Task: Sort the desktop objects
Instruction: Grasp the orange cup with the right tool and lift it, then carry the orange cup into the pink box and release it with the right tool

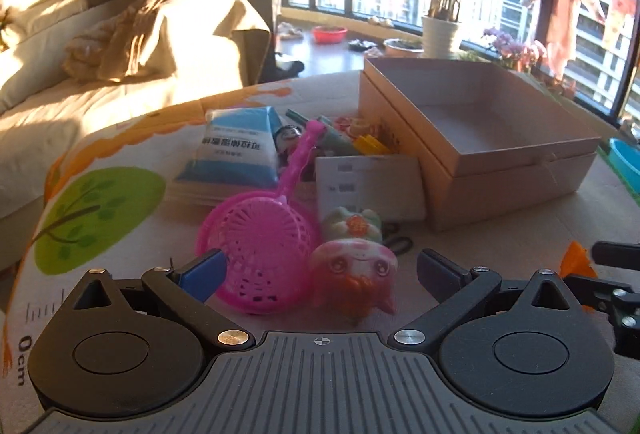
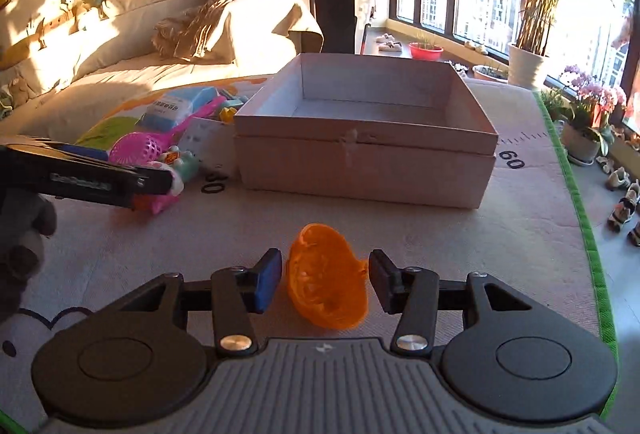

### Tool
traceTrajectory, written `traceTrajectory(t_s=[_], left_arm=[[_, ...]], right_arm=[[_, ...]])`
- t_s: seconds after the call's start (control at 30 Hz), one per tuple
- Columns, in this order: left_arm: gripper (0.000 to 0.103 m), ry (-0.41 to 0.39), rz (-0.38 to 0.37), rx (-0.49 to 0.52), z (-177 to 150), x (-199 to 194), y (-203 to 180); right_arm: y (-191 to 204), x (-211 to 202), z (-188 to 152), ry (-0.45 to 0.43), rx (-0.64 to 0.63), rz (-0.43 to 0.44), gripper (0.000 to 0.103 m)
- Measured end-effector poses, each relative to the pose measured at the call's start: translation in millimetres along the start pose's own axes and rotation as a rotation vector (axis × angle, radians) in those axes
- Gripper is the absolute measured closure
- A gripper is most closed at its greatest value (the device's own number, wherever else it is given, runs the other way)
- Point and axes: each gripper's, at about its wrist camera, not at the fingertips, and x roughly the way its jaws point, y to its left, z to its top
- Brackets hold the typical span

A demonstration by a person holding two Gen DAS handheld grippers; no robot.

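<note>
On a printed play mat (image 2: 400,226) spread across a sunlit living-room table, a jumble of toys lay beside a pale cardboard box with no lid (image 2: 364,130). From the left, the left wrist view showed a blue-and-white soft packet with printed characters (image 1: 236,150), then a pink plastic sieve with a long handle (image 1: 260,246) lying across the pile, its basket nearest the camera. Just right of the basket lay a pink-and-white squishy cat figure with an orange beard (image 1: 356,274), touching a pale green figure with an orange flower (image 1: 352,226) behind it. A white printed card (image 1: 370,186) leaned behind them, with small yellow and green pieces beyond it. The left gripper (image 1: 320,274) stood wide open, its blue pad at the sieve's rim and the cat figure between its fingers, neither pad pressing on anything.

Further right sat the open box, with nothing showing inside it. Nearer the camera in the right wrist view, a small orange plastic mesh basket (image 2: 326,278) lay tilted on the mat between the fingers of the right gripper (image 2: 325,280). A sliver of mat showed on the left side, the right pad sat at the basket's edge, and whether it gripped could not be told. A gloved hand (image 2: 20,230) held the left gripper at the far left.
</note>
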Motion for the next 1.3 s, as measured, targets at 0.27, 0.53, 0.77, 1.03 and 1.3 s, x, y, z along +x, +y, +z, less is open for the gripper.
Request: traceTrajectory(t_s=[0.27, 0.53, 0.77, 1.03, 1.3], left_arm=[[0.023, -0.025, 0.002, 0.046, -7.5, -8.2, -8.3], [0.033, 0.0, -0.005, 0.058, -19.4, 0.1, -16.6], [0.046, -0.006, -0.012, 0.045, -18.0, -1.2, -10.2], [0.045, 0.061, -0.163, 0.121, -51.2, -43.8, -9.2], [0.029, 0.081, -0.161, 0.153, -64.1, -53.8, -14.3]], right_arm=[[-0.8, -1.0, -8.8, -0.03, -0.001, -0.012, 0.033], [7.4, 3.8, -14.2, -0.072, -0.022, -0.053, 0.031], [1.1, 2.4, -15.5, -0.062, 0.0, -0.047, 0.027], [1.9, -2.1, -19.4, -0.046, -0.005, -0.009, 0.025], [-1.2, 7.7, -14.8, -0.029, 0.017, 0.005, 0.023]])
